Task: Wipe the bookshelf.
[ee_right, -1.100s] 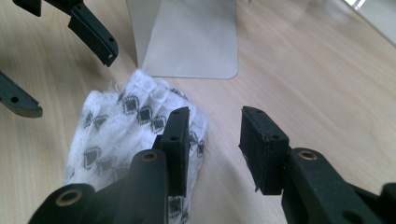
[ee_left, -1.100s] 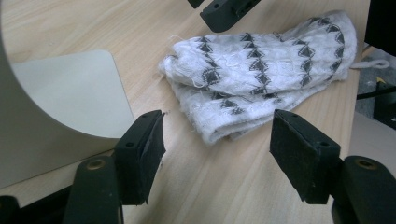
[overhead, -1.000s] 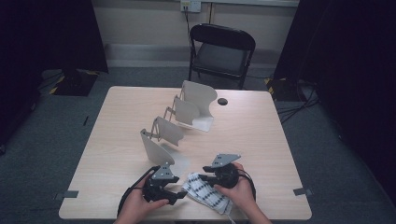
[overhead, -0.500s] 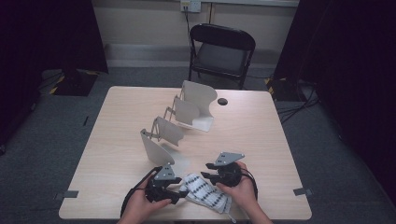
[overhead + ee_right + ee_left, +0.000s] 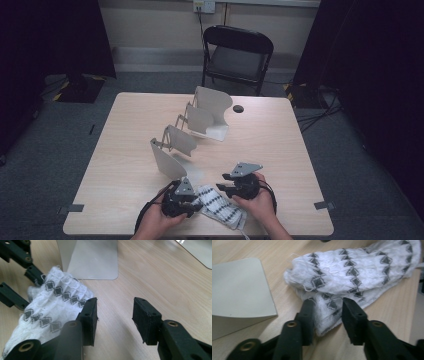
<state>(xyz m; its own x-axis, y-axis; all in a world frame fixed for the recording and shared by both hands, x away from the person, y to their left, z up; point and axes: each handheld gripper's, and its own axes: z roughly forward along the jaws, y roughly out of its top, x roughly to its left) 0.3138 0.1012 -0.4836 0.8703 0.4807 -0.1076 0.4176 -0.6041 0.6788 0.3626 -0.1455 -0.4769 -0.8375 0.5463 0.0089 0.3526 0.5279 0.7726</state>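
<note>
Left tool [image 5: 325,305] jaws closing on cloth [image 5: 352,272]; right tool [image 5: 115,312] jaws opening.

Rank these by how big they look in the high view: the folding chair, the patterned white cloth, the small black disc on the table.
1. Folding chair, largest, though it stands farthest from the camera.
2. Patterned white cloth, clearly smaller.
3. Small black disc, smallest by far.

In the high view the near edge of the white patterned cloth [image 5: 220,206] is covered by both hands, and the forearms are cut off at the near picture edge. In the left gripper view whether the cloth is pinched cannot be told. The small dark round object [image 5: 238,108] on the table's far side is too small to be identified.
</note>
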